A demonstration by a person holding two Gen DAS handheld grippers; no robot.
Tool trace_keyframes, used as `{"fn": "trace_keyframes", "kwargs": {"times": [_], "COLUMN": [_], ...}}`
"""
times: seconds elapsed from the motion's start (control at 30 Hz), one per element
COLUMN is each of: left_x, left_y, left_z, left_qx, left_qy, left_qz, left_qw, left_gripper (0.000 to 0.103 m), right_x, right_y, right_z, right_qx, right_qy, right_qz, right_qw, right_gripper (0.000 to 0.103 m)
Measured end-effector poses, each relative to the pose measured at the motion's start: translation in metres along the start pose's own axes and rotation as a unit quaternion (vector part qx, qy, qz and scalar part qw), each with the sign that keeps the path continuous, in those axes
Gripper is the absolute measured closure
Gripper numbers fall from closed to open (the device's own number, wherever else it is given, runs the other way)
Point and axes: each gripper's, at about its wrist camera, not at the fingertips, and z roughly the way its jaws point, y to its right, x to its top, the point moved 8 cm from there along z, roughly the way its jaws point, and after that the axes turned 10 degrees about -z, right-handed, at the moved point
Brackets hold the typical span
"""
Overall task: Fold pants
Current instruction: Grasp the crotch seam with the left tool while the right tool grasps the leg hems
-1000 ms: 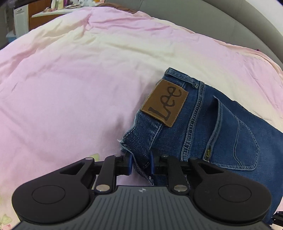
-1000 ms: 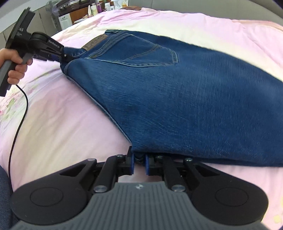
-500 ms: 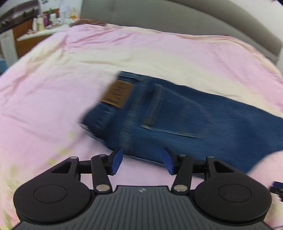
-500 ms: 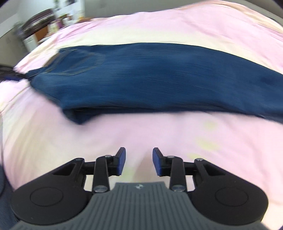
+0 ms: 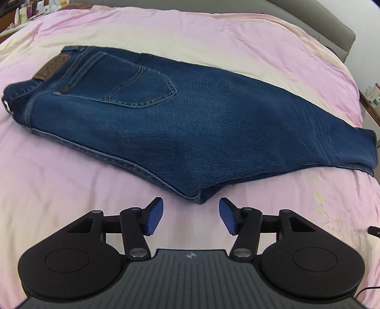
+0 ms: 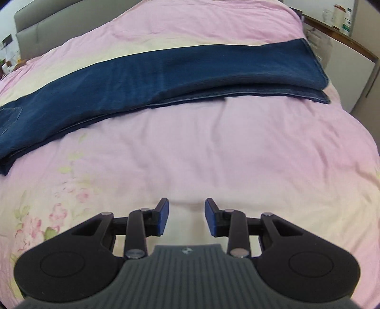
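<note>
Pants (image 5: 190,123) flat on pink duvet (image 6: 213,147), grey headboard (image 6: 47,16) behind

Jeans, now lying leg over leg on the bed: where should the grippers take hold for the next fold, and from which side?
Probably the hem end, from the near side. There the jeans end in two stacked layers with a free, straight edge, so the open right gripper can slide a finger under both and carry them toward the waistband. The open left gripper faces the crotch corner and could pin it.
</note>
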Motion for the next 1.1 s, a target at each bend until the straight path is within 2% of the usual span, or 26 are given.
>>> {"fn": "trace_keyframes", "kwargs": {"times": [0.13, 0.2, 0.23, 0.27, 0.33, 0.47, 0.67, 0.73, 0.8, 0.97, 1.0, 1.07, 1.1], "left_x": [0.005, 0.006, 0.005, 0.003, 0.002, 0.002, 0.001, 0.001, 0.002, 0.002, 0.002, 0.001, 0.0], "left_y": [0.006, 0.006, 0.006, 0.006, 0.004, 0.004, 0.0, 0.002, 0.001, -0.001, -0.001, -0.001, -0.001], "left_z": [0.014, 0.021, 0.023, 0.026, 0.03, 0.031, 0.035, 0.036, 0.038, 0.039, 0.039, 0.038, 0.038], "left_qx": [0.031, 0.045, 0.055, 0.065, 0.077, 0.076, 0.081, 0.089, 0.093, 0.093, 0.094, 0.095, 0.095], "left_qy": [0.01, 0.011, 0.011, 0.011, 0.013, 0.024, 0.012, 0.011, 0.009, 0.007, 0.007, 0.009, 0.01], "left_qz": [-0.003, -0.006, -0.004, -0.002, 0.008, 0.02, 0.01, 0.016, 0.016, 0.016, 0.018, 0.02, 0.021], "left_qw": [0.9995, 0.9989, 0.9984, 0.9978, 0.9969, 0.9966, 0.9966, 0.9959, 0.9955, 0.9955, 0.9954, 0.9953, 0.9952], "left_gripper": [0.039, 0.044, 0.05, 0.062, 0.075, 0.088, 0.089, 0.089, 0.089, 0.089, 0.089, 0.089, 0.089], "right_x": [0.009, 0.02, 0.025, 0.03, 0.039, 0.062, 0.106, 0.119, 0.125, 0.122, 0.121, 0.118, 0.119], "right_y": [0.067, 0.102, 0.119, 0.136, 0.168, 0.227, 0.301, 0.316, 0.328, 0.337, 0.338, 0.336, 0.335], "right_z": [0.001, 0.008, 0.011, 0.014, 0.023, 0.042, 0.074, 0.085, 0.102, 0.139, 0.146, 0.152, 0.149], "right_qx": [-0.015, -0.023, -0.027, -0.031, -0.042, -0.053, -0.039, -0.045, -0.049, -0.032, -0.026, -0.004, -0.008], "right_qy": [0.021, 0.039, 0.048, 0.058, 0.076, 0.117, 0.181, 0.193, 0.186, 0.179, 0.178, 0.182, 0.182], "right_qz": [0.067, 0.115, 0.138, 0.162, 0.209, 0.279, 0.371, 0.376, 0.385, 0.418, 0.426, 0.447, 0.446], "right_qw": [0.997, 0.992, 0.989, 0.985, 0.974, 0.952, 0.91, 0.905, 0.903, 0.89, 0.887, 0.876, 0.876], "right_gripper": [0.072, 0.071, 0.071, 0.071, 0.07, 0.07, 0.07, 0.07, 0.07, 0.073, 0.075, 0.098, 0.103]}}
